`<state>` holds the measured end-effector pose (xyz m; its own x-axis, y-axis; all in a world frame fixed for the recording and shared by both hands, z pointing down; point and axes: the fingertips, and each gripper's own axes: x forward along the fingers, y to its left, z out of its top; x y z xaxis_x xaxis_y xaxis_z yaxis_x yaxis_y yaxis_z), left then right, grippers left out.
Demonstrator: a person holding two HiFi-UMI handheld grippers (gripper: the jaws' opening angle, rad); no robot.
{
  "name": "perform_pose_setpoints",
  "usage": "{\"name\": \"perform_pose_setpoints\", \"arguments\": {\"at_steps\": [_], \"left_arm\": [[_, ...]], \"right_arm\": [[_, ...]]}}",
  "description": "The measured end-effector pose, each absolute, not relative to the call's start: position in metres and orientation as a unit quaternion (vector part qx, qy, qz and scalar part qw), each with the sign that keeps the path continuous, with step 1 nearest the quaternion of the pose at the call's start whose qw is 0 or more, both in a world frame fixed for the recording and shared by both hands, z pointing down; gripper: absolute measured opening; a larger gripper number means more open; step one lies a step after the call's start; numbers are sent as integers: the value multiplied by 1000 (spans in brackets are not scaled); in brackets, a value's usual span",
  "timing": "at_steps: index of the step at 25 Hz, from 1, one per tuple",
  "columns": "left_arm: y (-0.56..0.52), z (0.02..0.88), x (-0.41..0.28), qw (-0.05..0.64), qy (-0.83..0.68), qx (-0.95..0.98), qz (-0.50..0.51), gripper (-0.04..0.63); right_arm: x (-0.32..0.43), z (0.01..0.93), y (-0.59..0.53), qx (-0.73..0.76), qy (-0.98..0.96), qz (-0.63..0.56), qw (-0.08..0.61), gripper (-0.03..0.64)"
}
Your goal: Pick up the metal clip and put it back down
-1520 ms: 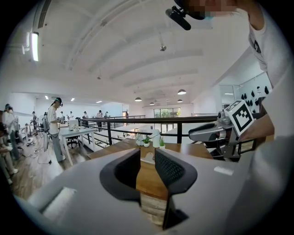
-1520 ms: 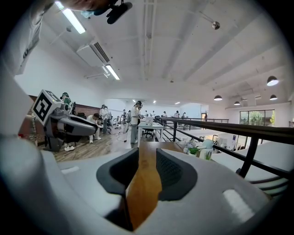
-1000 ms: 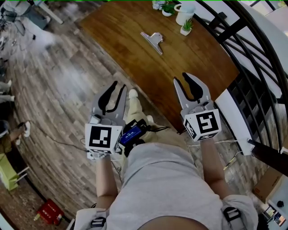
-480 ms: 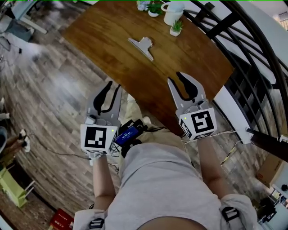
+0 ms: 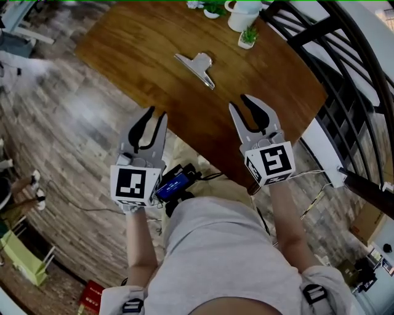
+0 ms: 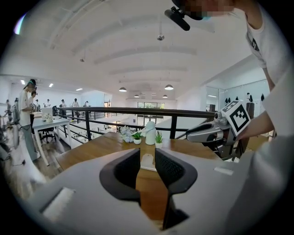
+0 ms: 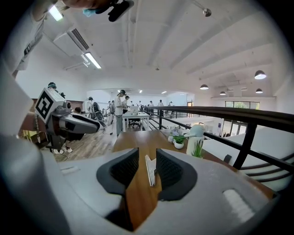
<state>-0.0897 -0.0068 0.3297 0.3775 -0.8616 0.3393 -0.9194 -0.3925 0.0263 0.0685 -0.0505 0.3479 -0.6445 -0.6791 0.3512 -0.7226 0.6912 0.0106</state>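
The metal clip [image 5: 196,66] lies flat on the brown wooden table [image 5: 141,43], with its silver handles toward the far side. Both grippers hover short of it, near the table's near edge. My left gripper [image 5: 156,113] is open with a narrow gap and nothing in it, and it hangs over the floor just off the table. My right gripper [image 5: 239,101] is open and empty above the table's near edge. In the left gripper view the clip [image 6: 147,161] shows far off between the jaws. In the right gripper view the clip [image 7: 150,170] shows the same way.
A white jug [image 5: 241,15] and small potted plants [image 5: 248,37] stand at the table's far side. A black railing [image 5: 345,74] runs along the right. Wooden floor [image 5: 74,123] lies to the left. People stand at desks [image 6: 46,124] in the distance.
Both grippers have come a little closer to the clip. Their jaws stand as before, and the clip has not moved on the table.
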Motion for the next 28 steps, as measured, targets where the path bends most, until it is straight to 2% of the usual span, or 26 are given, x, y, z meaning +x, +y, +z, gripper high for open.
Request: {"name": "perform_pose_setpoints", "arguments": {"at_steps": [8, 28], "left_arm": [[-47, 353, -99, 104, -513, 841, 137, 107], [-114, 406, -110, 157, -466, 856, 160, 107]], "right_arm": [[54, 370, -83, 389, -897, 85, 193, 114], [40, 445, -151, 416, -865, 169, 224, 126]]}}
